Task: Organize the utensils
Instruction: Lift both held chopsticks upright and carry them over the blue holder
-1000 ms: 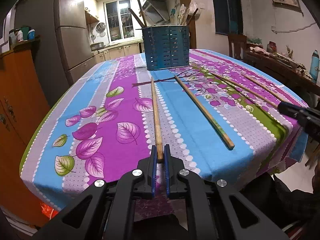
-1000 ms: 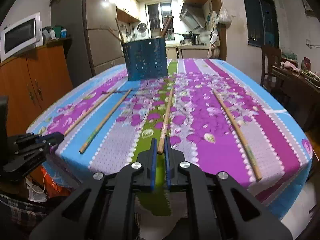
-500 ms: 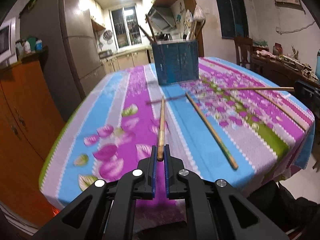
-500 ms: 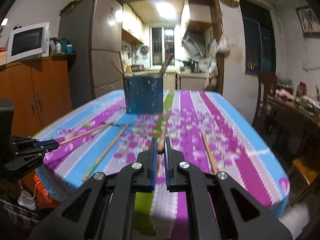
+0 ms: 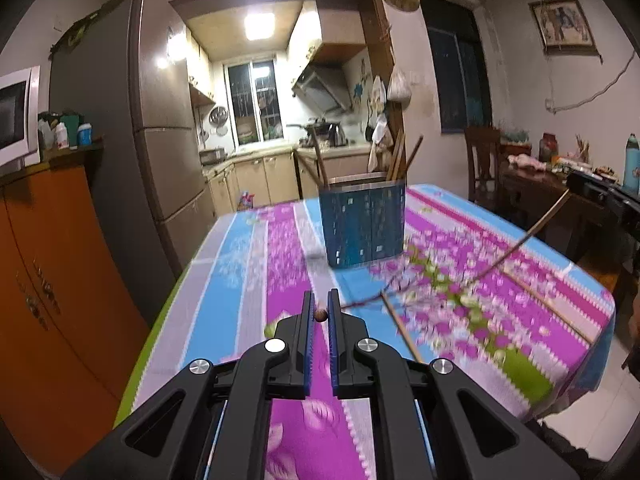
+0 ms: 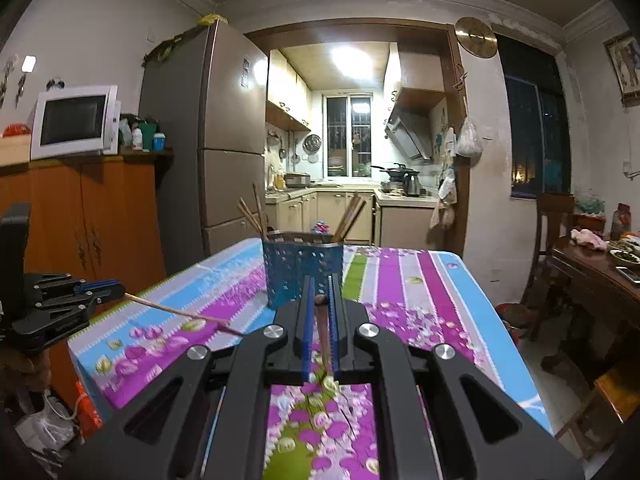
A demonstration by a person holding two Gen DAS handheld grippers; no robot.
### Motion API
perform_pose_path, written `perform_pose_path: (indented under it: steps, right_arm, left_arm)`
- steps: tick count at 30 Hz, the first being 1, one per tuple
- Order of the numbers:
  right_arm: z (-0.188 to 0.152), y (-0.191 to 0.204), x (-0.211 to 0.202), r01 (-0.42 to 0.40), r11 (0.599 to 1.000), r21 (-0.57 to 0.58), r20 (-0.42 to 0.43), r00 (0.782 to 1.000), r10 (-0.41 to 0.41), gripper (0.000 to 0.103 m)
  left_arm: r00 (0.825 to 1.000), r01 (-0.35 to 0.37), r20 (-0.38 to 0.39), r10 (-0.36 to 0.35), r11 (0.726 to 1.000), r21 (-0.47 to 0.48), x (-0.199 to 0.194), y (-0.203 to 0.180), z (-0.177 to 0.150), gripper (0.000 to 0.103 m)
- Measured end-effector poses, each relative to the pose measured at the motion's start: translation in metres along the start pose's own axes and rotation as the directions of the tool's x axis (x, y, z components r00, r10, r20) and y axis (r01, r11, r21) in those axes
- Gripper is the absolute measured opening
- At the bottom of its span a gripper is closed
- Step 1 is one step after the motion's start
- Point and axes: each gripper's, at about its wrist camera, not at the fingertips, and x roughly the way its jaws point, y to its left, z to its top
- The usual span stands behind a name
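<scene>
A blue perforated utensil holder [image 5: 362, 222] with several chopsticks in it stands on the flowered tablecloth; it also shows in the right wrist view [image 6: 302, 272]. My left gripper [image 5: 320, 314] is shut on a wooden chopstick, seen end-on between the pads, lifted above the table. My right gripper [image 6: 320, 300] is shut on another chopstick, lifted and aimed at the holder. In the left wrist view the right gripper's chopstick [image 5: 520, 240] slants down from the right. In the right wrist view the left gripper's chopstick [image 6: 180, 312] sticks out from the left.
Two more chopsticks [image 5: 400, 330] lie on the tablecloth [image 5: 248, 280] right of centre. An orange cabinet [image 5: 48, 280] and a fridge [image 5: 160, 152] stand left of the table. A chair and a cluttered side table [image 6: 592, 264] stand to the right.
Both grippers have lifted their chopsticks off the tablecloth and tipped upward. The holder now sits more level with both views.
</scene>
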Motion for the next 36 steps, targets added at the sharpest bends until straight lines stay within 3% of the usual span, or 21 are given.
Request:
perform_pose_path:
  steps: [11,25,31,36]
  right_arm:
    - [0.038,-0.004,0.025,-0.073,0.997,0.012,0.004,0.997,0.073,0.005]
    - [0.061,-0.002,0.045,-0.126,0.991,0.035,-0.004,0.992,0.126,0.005]
    - [0.068,0.000,0.051,-0.144,0.989,0.046,-0.010,0.990,0.144,0.005]
    - [0.096,0.003,0.055,-0.156,0.987,0.041,0.043,0.987,0.155,0.005]
  left_arm:
    - [0.997,0.057,0.061,-0.057,0.998,-0.007,0.011,0.010,0.048,0.008]
    - [0.988,0.125,0.099,-0.122,0.992,-0.025,0.015,0.013,0.081,0.008]
    - [0.979,0.171,0.118,-0.167,0.985,-0.028,0.017,0.003,0.097,0.008]
    - [0.965,0.213,0.165,-0.206,0.977,-0.023,0.020,-0.006,0.129,0.008]
